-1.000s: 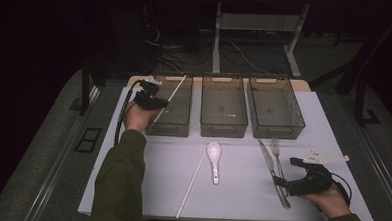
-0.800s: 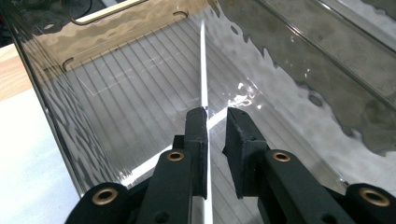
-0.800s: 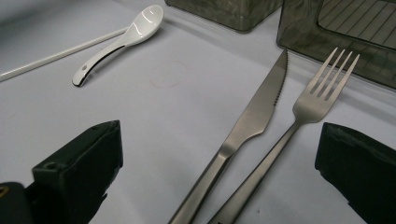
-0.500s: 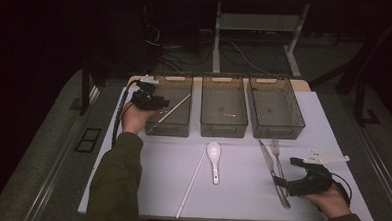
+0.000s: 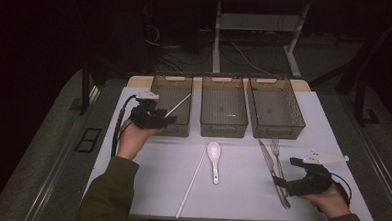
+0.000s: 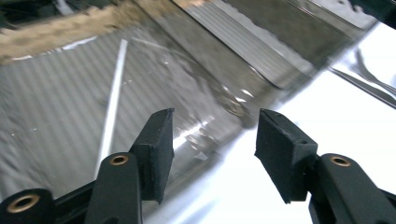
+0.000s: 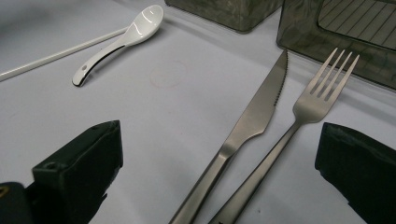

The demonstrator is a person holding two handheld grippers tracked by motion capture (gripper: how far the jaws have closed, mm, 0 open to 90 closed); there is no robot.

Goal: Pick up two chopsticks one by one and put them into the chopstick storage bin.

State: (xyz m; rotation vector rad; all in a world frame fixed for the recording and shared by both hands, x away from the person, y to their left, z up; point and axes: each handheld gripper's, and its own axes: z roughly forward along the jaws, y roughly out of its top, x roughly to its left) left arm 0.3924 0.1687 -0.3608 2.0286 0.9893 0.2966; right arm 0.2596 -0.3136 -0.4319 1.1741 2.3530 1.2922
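The chopstick [image 6: 112,100] lies in the left bin [image 5: 172,103] at eleven o'clock of the spread left gripper [image 6: 212,140] (right gripper [image 7: 219,177] also spread).

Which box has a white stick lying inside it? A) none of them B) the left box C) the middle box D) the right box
B: the high view shows one chopstick resting slanted in the left box, just past the open left gripper; the other chopstick lies out on the table.
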